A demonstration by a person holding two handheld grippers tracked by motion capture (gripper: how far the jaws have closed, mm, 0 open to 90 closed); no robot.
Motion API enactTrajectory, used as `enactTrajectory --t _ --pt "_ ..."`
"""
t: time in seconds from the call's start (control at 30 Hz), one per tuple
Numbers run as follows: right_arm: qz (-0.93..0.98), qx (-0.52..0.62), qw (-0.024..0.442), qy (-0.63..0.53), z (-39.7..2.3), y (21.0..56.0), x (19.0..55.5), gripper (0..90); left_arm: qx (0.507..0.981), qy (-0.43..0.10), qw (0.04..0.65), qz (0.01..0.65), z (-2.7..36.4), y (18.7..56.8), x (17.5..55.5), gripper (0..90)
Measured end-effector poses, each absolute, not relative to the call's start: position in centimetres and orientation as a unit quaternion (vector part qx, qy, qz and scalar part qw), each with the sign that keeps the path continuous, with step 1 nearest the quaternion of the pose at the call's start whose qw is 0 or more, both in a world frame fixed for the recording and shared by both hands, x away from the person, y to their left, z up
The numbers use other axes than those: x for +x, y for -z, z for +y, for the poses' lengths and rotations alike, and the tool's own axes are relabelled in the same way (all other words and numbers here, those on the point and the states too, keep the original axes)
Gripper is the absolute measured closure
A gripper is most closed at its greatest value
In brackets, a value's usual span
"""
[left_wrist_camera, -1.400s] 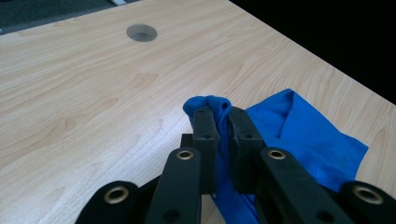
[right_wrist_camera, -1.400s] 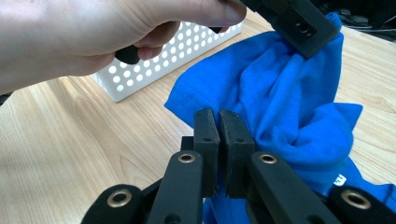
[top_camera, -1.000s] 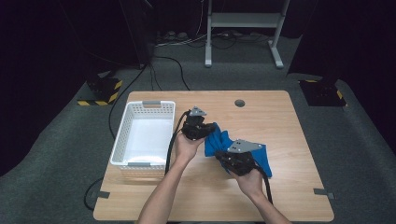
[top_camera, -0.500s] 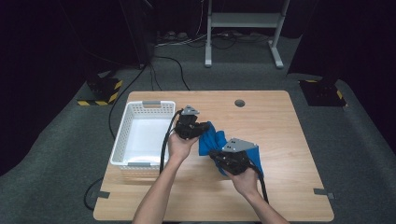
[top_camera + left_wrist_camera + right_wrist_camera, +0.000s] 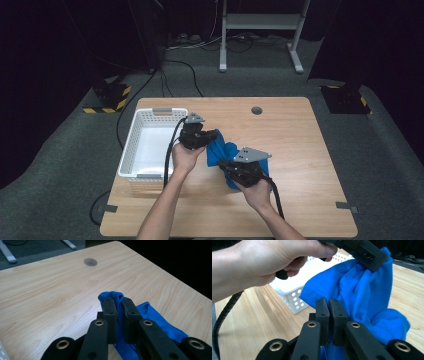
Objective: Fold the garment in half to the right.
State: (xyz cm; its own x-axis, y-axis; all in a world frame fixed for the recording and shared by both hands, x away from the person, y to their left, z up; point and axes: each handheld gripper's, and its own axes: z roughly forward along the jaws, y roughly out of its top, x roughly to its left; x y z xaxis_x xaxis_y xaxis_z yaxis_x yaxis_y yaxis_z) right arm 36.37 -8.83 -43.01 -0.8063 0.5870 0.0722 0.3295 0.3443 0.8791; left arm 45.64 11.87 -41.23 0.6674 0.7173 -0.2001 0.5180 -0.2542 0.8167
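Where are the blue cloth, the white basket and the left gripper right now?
blue cloth (image 5: pixel 367 297), right gripper view, hanging middle folds.
white basket (image 5: pixel 131 145), high view, left rim.
left gripper (image 5: pixel 119 305), left gripper view, between the jaw tips.

Blue cloth (image 5: pixel 223 152) bunched, lifted off wooden table (image 5: pixel 300 150), pinched at two edges

Basket (image 5: pixel 150 145) on table (image 5: pixel 300 150) left; cloth (image 5: pixel 222 152) just right of it.

One blue cloth (image 5: pixel 223 152) lies on the counter (image 5: pixel 300 145). One white basket (image 5: pixel 145 145) (perforated walls) sits at the counter's left. There are two tools: the left tool (image 5: pixel 214 135) and the right tool (image 5: pixel 226 167), each pinching the cloth. One round hole (image 5: pixel 257 110) marks the counter.
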Motion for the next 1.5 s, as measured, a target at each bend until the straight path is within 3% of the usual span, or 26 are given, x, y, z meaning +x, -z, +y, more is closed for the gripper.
enactTrajectory --t 1.5 --pt "0.786 0.351 0.134 -0.491 -14.5 46.3 35.8 86.5 0.805 -0.072 0.468 0.357 4.1 43.8 47.0 83.1"
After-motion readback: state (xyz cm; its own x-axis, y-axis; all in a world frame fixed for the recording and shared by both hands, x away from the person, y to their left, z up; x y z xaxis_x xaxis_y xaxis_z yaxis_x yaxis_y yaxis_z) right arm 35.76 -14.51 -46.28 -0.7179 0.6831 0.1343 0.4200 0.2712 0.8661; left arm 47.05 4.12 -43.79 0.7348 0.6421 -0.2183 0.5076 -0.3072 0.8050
